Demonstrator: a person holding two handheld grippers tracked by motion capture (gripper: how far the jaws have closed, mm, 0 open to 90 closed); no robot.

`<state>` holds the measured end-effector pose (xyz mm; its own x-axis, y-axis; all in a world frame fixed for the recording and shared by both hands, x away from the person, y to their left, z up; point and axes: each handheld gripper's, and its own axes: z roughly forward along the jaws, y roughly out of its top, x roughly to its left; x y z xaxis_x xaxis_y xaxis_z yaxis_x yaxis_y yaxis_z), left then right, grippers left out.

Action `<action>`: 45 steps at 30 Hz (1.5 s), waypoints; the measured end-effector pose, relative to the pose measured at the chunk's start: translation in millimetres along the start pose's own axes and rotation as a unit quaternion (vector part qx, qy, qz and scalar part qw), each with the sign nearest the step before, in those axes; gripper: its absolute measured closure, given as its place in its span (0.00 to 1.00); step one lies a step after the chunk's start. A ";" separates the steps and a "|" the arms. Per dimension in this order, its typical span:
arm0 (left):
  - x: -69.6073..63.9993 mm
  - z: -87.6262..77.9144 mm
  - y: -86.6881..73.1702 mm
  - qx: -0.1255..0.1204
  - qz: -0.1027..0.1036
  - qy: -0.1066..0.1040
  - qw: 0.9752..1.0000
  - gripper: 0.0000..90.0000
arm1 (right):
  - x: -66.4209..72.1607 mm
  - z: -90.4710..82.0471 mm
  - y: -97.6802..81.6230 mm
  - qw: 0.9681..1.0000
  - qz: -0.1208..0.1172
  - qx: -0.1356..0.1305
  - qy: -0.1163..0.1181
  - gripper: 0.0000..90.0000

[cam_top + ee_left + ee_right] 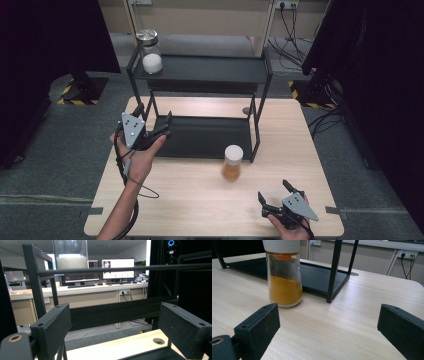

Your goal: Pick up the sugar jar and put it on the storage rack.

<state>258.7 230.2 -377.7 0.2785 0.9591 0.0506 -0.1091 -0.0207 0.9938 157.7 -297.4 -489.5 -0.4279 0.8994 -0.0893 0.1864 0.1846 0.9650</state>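
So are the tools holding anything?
No. The left tool and the right tool both stand open and hold nothing; the orange spice jar stands free on the table.

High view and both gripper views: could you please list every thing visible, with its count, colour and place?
Jar with orange powder: one, clear glass, white lid, on the table before the rack.
Jar with white powder: one, clear glass, silver lid, upper shelf, left end.
Rack: one, black, two shelves, far half of the table.
Table: one, light wood.
Left gripper: one, black, open, at the lower shelf's left end.
Right gripper: one, black, open, near the table's front right.
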 end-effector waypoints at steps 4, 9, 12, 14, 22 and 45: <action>-1.1 -4.4 -9.1 0.004 -0.002 0.000 1.000 0.12 | 0.0 -0.1 -0.1 1.000 -0.001 0.000 0.000 0.05; -1.9 -9.9 -19.7 0.011 -0.004 0.001 1.000 0.12 | 0.3 0.0 0.1 1.000 -0.002 0.000 0.000 0.05; -2.9 -13.4 -25.3 0.015 -0.003 -0.002 1.000 0.12 | 0.4 0.1 0.3 1.000 -0.001 0.001 0.000 0.05; -3.9 -16.4 -29.4 0.015 -0.002 -0.003 1.000 0.12 | 0.4 0.2 0.2 1.000 -0.001 0.001 0.001 0.05; -7.2 -27.6 -48.7 0.025 -0.012 -0.003 1.000 0.12 | 0.5 0.2 0.1 1.000 -0.002 0.000 0.001 0.05; -18.8 -68.7 -116.9 0.095 -0.025 -0.035 0.995 0.12 | 0.5 0.1 0.0 1.000 -0.004 0.000 0.001 0.05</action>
<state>200.7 233.9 -501.6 0.3465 0.9381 0.0003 0.0866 -0.0322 0.9957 157.6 -296.8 -489.6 -0.4311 0.8972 -0.0961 0.1830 0.1912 0.9643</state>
